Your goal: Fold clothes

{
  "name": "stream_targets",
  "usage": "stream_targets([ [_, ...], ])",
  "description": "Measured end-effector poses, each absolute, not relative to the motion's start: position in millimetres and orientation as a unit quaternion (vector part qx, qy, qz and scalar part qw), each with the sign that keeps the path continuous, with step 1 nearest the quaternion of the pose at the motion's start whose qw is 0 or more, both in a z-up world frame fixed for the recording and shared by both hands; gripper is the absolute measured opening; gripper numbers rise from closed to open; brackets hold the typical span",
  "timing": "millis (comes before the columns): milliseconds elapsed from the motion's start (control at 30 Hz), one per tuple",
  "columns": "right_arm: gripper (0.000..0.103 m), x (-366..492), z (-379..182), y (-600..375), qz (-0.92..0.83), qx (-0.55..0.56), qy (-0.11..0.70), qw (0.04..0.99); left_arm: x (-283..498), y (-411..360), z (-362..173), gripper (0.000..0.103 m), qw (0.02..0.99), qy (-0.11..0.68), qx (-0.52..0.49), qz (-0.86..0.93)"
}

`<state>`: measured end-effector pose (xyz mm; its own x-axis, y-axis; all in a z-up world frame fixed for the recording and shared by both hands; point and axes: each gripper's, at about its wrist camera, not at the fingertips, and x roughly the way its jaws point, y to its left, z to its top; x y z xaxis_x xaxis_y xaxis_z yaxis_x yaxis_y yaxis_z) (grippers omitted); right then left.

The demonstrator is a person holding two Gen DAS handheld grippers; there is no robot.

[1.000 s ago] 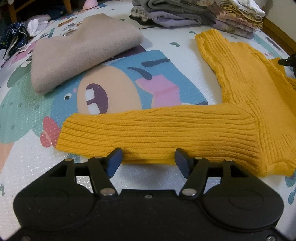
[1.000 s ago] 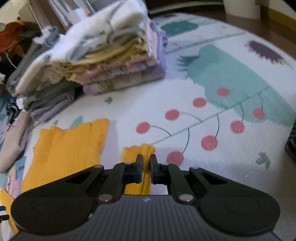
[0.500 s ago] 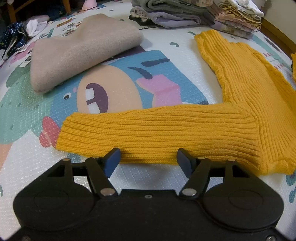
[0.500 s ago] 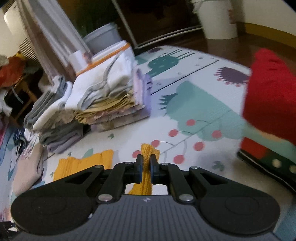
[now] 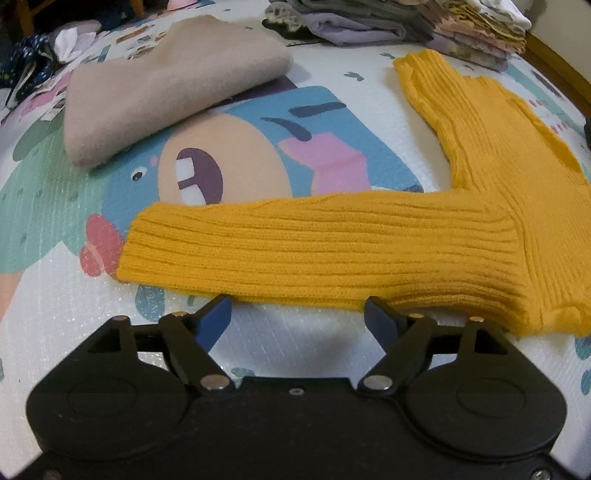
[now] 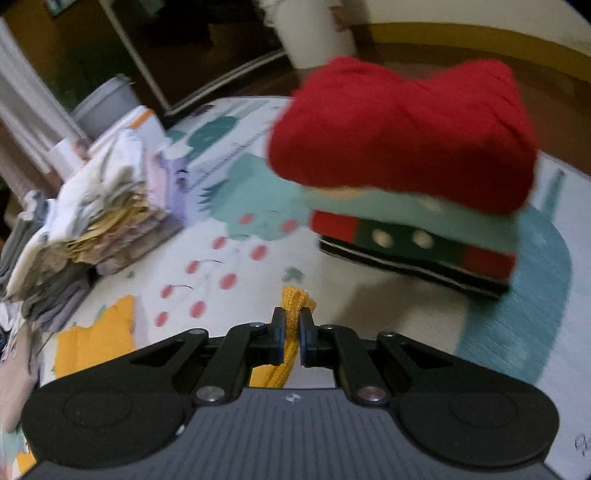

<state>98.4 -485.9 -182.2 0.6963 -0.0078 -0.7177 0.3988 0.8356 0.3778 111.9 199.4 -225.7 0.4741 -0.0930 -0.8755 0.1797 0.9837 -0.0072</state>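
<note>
The mustard-yellow ribbed knit sweater point(image 5: 491, 225) lies spread flat on the cartoon-printed foam play mat point(image 5: 258, 155), one long sleeve stretched out sideways from the body and the hem running off toward the stack of folded pastel clothes point(image 5: 424, 26). It looks soft, thick and limp, light enough to lift by one edge, and stretchy, so I judge it will sag and drag wherever it is not supported; the firm places to take it seem to be the ribbed cuff, the sleeve's near edge or the shoulder seam. The left gripper point(image 5: 297, 314) points steeply down just in front of that sleeve's near edge, its fingers opening wide, nothing between them and no pad touching the knit. The right gripper point(image 6: 291, 332) has its fingers pressed together on a bunched fold of the same yellow knit, which pokes up above the tips and hangs below them, lifted off the mat; it tilts downward, facing a blurred red pile of folded clothes point(image 6: 402, 136).
</note>
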Motion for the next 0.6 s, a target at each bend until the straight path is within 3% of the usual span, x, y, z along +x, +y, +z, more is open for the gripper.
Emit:
stream_targets([
  [600, 0.010, 78, -238, -505, -0.191, 0.252, 0.448, 0.836, 114, 197, -228, 0.082, 0.852, 0.516, 0.046, -0.079],
])
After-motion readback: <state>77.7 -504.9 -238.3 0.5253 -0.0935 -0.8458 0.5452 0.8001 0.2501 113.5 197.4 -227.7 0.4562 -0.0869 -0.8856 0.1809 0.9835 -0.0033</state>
